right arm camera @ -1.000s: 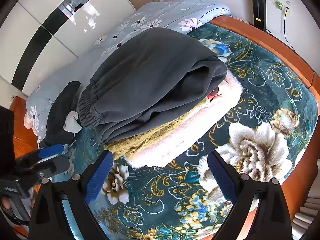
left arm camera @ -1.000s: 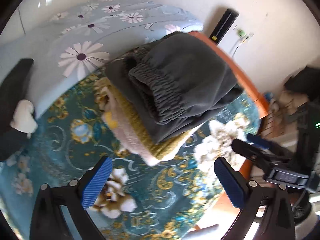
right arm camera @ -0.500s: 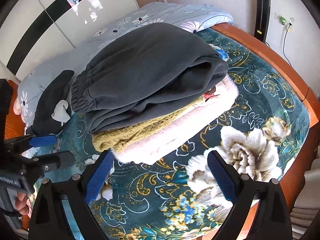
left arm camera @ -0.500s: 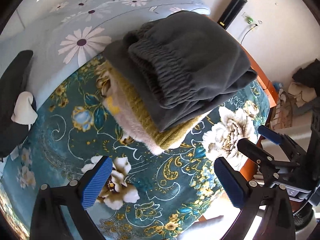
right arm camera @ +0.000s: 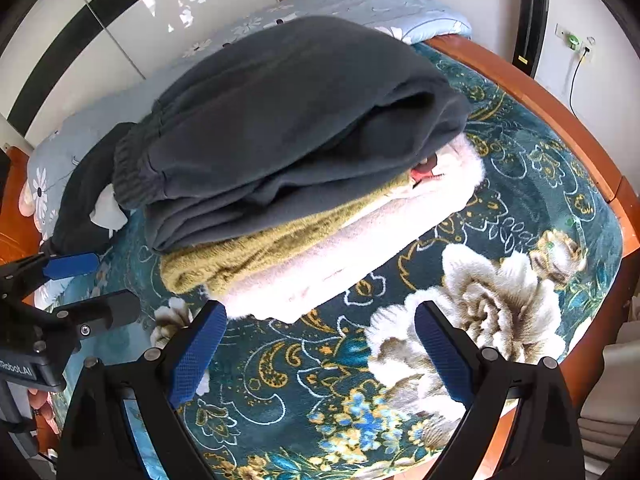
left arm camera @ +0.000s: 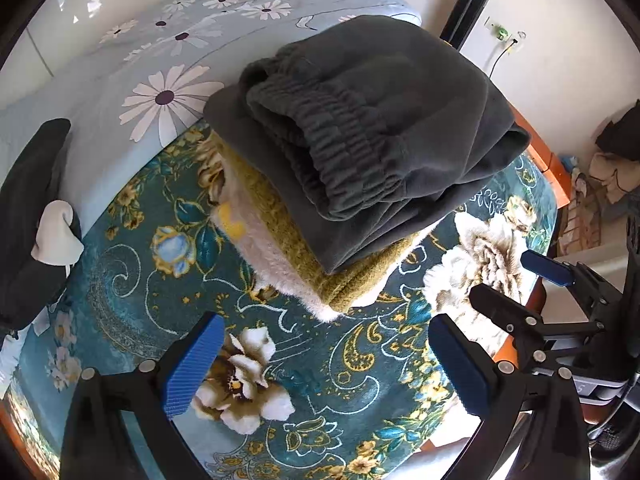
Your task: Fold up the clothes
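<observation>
The clothes lay in one folded stack on the bed, three garments that we could count: dark grey sweatpants on top, thick and matte with a gathered elastic waistband and a ribbed cuff, an olive-yellow knit in the middle with a coarse nubbly surface, and a pale pink fluffy garment at the bottom, plush and soft-edged. The stack sat on a teal blanket of velvety pile, printed with cream flowers and gold scrolls. Behind it lay a light blue quilt with white daisies, and beside it a black garment with a white piece resting on it. A wooden bed frame in orange-brown ran along the blanket's edge. We saw our left gripper with its two blue ribbed pads spread wide apart and nothing between them, hanging above the blanket just short of the stack's near corner. Our right gripper likewise stood spread with nothing in it, its two blue pads just beside the fluffy garment's edge without touching it. Compared with a second ago, both cameras had pulled back and risen a little, so that more blanket showed in front of the stack; the stack itself had kept its shape and place, and the pads of both grippers had stayed equally wide.
</observation>
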Demonstrator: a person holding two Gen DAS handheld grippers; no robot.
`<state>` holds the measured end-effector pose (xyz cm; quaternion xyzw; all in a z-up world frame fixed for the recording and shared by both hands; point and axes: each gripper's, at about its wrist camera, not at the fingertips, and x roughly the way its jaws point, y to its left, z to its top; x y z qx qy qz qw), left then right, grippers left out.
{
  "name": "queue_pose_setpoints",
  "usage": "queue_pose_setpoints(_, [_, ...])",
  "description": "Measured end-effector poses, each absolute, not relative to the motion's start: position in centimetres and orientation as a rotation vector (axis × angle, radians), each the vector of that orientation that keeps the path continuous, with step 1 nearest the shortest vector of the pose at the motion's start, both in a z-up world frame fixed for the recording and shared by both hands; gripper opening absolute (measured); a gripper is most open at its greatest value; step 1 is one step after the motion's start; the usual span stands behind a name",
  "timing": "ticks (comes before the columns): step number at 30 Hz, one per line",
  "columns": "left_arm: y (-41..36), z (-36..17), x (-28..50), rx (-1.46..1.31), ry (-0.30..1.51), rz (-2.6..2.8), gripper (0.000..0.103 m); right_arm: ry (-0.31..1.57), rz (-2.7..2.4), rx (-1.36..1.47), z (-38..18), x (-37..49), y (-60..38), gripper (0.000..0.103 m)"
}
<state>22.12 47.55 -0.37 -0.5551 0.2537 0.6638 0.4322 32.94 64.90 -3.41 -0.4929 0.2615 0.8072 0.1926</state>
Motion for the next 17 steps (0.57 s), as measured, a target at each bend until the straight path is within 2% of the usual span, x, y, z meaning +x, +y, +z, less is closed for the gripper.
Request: queue_pose_setpoints(17, [49.3,-0.7,23.5,-1.331,0.675,1.622,0.103,0.758,2.219,-1.414,-4.8,33.1,65.7,0.096])
